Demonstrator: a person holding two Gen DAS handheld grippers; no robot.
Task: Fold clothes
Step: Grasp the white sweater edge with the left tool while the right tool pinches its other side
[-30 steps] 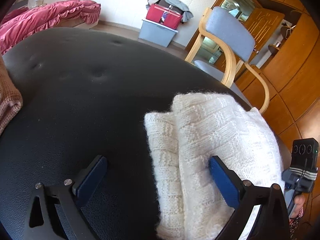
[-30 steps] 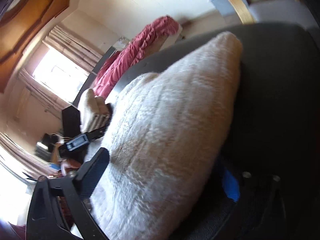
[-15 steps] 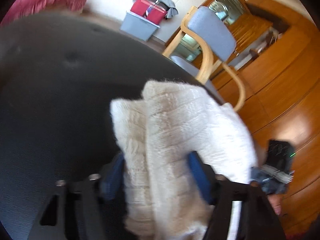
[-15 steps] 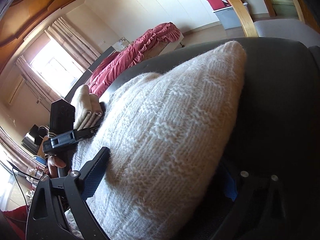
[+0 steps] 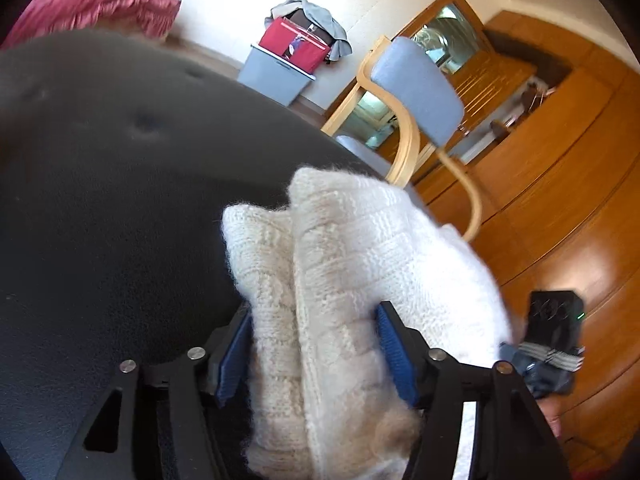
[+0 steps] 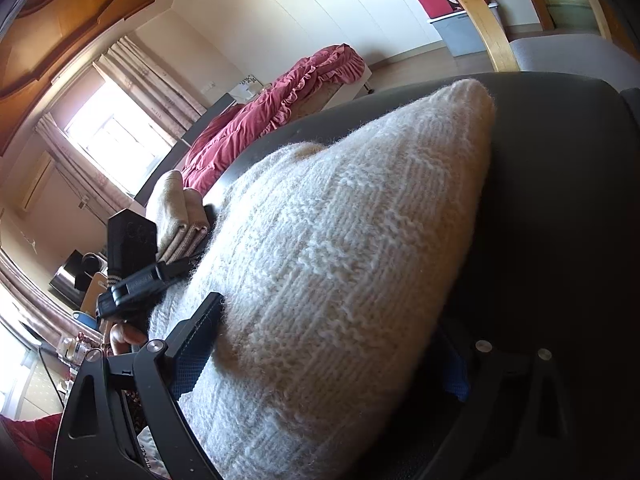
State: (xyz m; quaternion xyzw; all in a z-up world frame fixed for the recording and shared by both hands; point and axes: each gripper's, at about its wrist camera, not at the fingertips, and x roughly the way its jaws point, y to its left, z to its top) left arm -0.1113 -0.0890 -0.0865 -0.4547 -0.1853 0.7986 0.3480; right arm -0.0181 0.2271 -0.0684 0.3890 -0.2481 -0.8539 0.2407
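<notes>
The folded cream knitted sweater lies on the black padded surface toward five o'clock, left gripper and right gripper both clamped across its thick layers (probably to carry the bundle intact).

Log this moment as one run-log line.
stage: moving folded sweater | left gripper: shut on sweater | right gripper: shut on sweater | surface: black cushion

A cream knitted sweater — thick, fuzzy, with a raised block pattern — is folded into a plump bundle on the dark padded surface. Its layers stack in rounded folds, one corner pointing away. Its underside is hidden — it seems partly raised off the padding.
</notes>
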